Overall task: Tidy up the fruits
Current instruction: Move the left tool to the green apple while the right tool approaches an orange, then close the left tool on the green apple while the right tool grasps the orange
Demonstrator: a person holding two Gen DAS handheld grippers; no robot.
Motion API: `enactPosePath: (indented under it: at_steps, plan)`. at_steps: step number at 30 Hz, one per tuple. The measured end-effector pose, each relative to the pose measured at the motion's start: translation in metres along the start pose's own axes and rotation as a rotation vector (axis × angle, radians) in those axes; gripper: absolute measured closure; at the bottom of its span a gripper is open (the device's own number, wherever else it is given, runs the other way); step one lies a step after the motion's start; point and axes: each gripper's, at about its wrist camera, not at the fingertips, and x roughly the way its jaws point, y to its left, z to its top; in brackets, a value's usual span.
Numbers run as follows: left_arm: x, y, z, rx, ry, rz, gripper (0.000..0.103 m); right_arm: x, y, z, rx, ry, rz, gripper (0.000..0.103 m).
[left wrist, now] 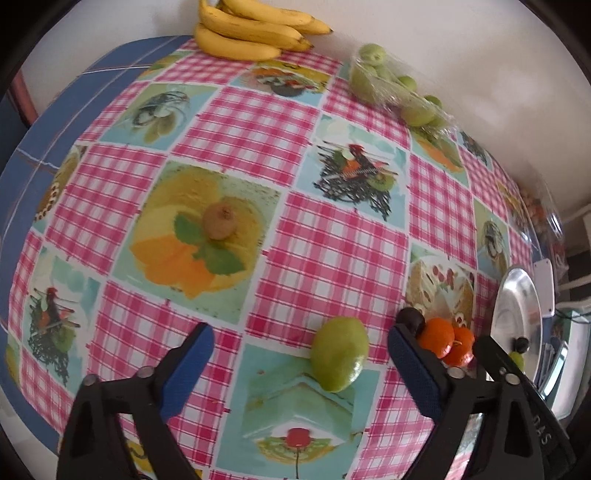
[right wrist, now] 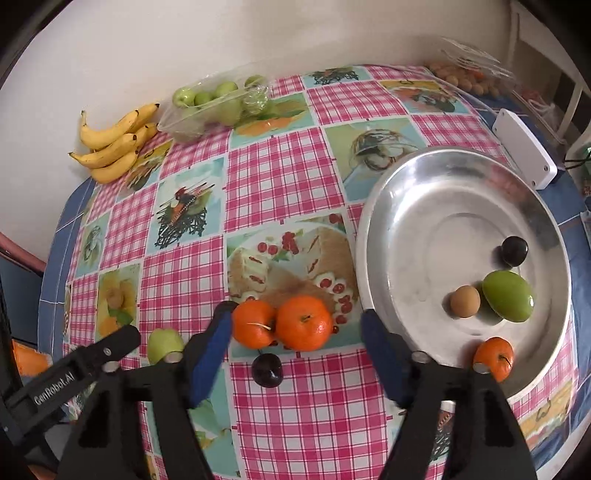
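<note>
The bananas (left wrist: 255,31) are running off the top edge of the left view, yellow and curved against the wall. A brown kiwi (left wrist: 219,221) is sitting on the glossy checked cloth (left wrist: 321,236), half lost in a printed fruit picture. The left gripper (left wrist: 299,358) is standing wide, blue ribbed pads bare, with a smooth lime (left wrist: 340,354) lying between them on the cloth. The clear bag (right wrist: 214,103) of green fruit is blurring far off. The right gripper (right wrist: 295,339) is gaping wide too, two dimpled oranges (right wrist: 282,323) touching between its tips, a shiny dark plum (right wrist: 266,369) just nearer. The right finger is covering part of the metal bowl (right wrist: 413,184), which is holding a plum, a green fruit, a tan ball and an orange.
</note>
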Motion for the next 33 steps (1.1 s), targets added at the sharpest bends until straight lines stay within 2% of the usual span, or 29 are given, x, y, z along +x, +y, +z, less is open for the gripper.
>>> enactPosePath:
  at_steps: [1,4,6,8,11,13,22,30,33]
  plan:
    - [0.001,-0.002,-0.001,0.006,0.005,-0.002,0.013,0.002,-0.001,0.000,0.001,0.005,0.000,0.034]
    - [0.006,-0.008,-0.004,0.022,0.018,-0.009,0.019,0.007,-0.002,0.000,0.004,0.019,0.004,0.048]
    - [0.009,-0.012,-0.006,0.034,0.028,-0.014,0.021,0.010,-0.003,-0.001,0.009,0.026,0.005,0.049]
    - [0.013,-0.017,-0.008,0.048,0.038,-0.018,0.027,0.013,-0.003,-0.002,0.009,0.036,0.002,0.052]
    - [0.019,-0.019,-0.010,0.057,0.054,-0.019,0.031,0.017,-0.004,-0.002,0.013,0.046,-0.006,0.053]
    - [0.022,-0.020,-0.011,0.061,0.064,-0.019,0.041,0.020,-0.007,-0.002,0.022,0.054,-0.011,0.053]
    - [0.030,-0.022,-0.014,0.069,0.084,-0.028,0.060,0.028,-0.010,-0.004,0.047,0.075,0.011,0.055]
    - [0.029,-0.022,-0.014,0.071,0.076,-0.027,0.061,0.029,-0.010,-0.004,0.062,0.084,0.026,0.055]
    - [0.029,-0.022,-0.012,0.066,0.071,-0.026,0.061,0.028,-0.011,-0.004,0.073,0.080,0.051,0.062]
